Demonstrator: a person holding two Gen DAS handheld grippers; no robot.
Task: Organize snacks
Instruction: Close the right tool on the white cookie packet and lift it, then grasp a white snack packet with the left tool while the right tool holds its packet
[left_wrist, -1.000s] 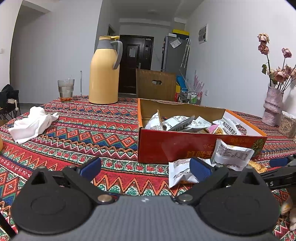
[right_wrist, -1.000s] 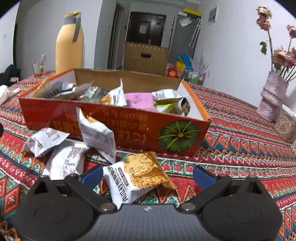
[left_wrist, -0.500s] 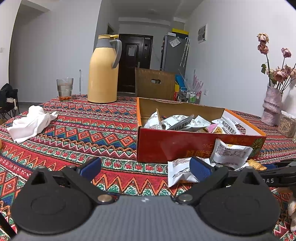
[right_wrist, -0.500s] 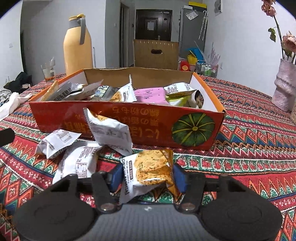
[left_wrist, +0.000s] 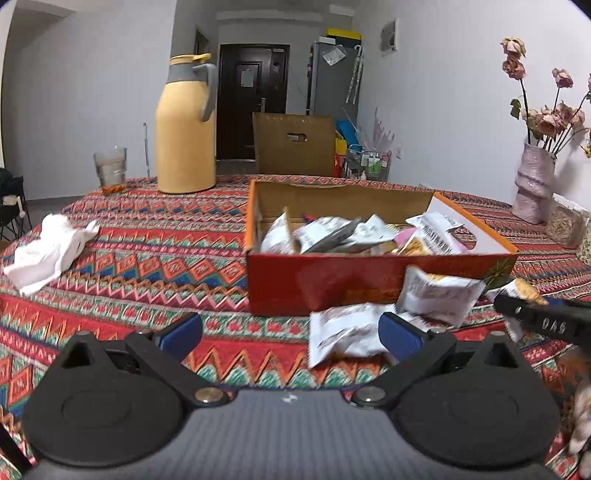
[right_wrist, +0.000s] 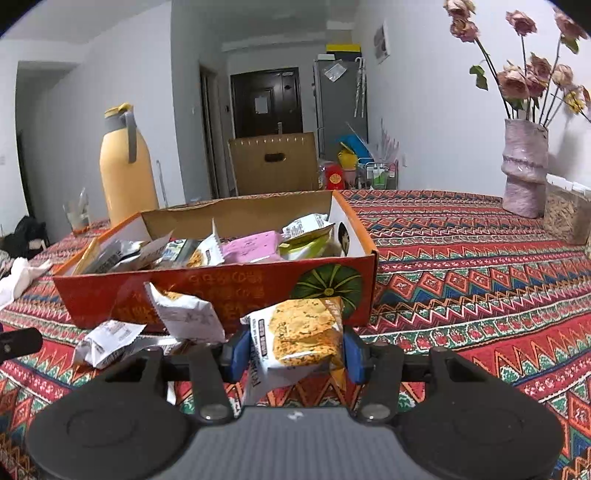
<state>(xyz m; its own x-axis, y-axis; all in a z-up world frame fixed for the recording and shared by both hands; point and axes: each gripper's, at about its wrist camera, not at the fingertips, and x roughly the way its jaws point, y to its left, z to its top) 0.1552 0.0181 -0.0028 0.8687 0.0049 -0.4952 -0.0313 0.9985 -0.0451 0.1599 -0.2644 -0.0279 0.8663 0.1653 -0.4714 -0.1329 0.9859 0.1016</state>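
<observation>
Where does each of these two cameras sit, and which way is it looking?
Left wrist view: sits on the left gripper, looking along its open fingers over the patterned tablecloth at the red snack box; the right gripper's dark tip pokes in from the right.
Right wrist view: sits on the right gripper, facing the same box, its pads shut on a cracker packet.
Both share the box, the yellow thermos jug and the pink vase.
</observation>
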